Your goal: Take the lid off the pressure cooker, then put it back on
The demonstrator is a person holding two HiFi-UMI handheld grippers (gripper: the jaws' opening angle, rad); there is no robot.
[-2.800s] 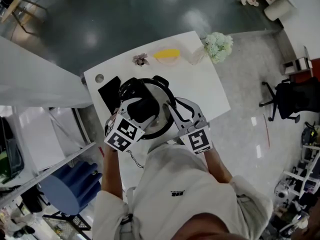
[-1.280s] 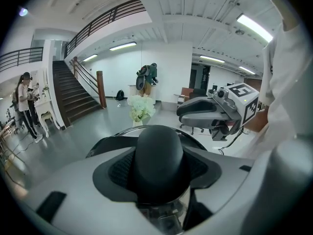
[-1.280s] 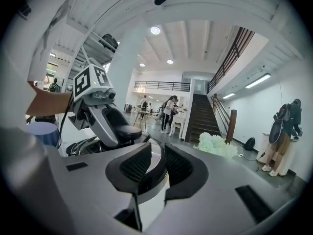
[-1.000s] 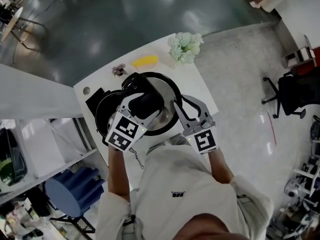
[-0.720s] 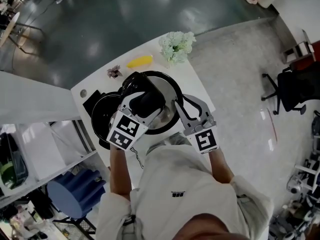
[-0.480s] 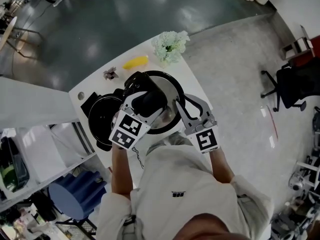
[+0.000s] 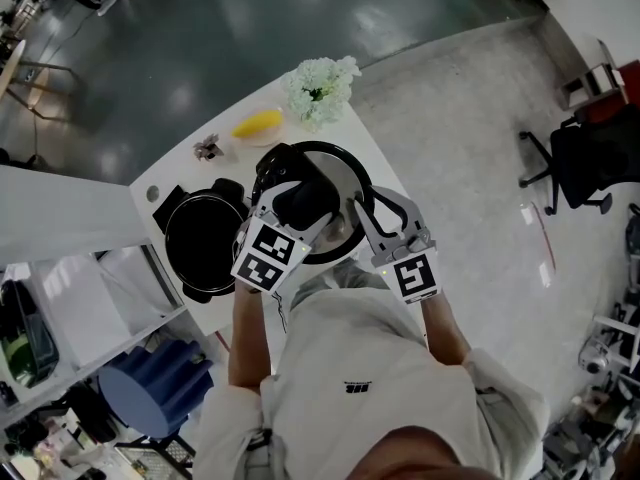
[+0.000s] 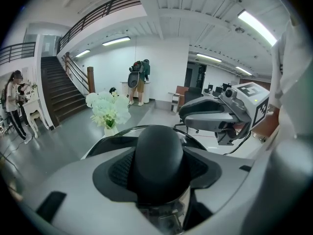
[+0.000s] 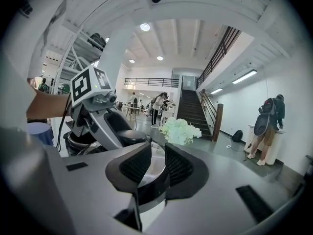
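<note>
I hold the pressure cooker lid (image 7: 343, 190), steel with a black rim, in the air over the right part of the white table (image 7: 180, 173). My left gripper (image 7: 300, 200) is shut on the lid's black knob (image 8: 159, 155), which fills the space between its pads. At the lid's near edge my right gripper (image 7: 357, 218) is shut on the rim (image 9: 155, 173). The open black pot (image 7: 205, 246) stands on the table to the left of the lid, apart from it.
White flowers (image 7: 320, 88) stand at the table's far side, beside a yellow object (image 7: 257, 123) and a small dark item (image 7: 208, 148). A blue stool (image 7: 150, 388) and shelving are at lower left. An office chair (image 7: 580, 168) stands far right. People stand in the background.
The lid sat over the pot 2.8 seconds ago. Both grippers have since carried it to the right, and the open pot now shows in full at the left.
</note>
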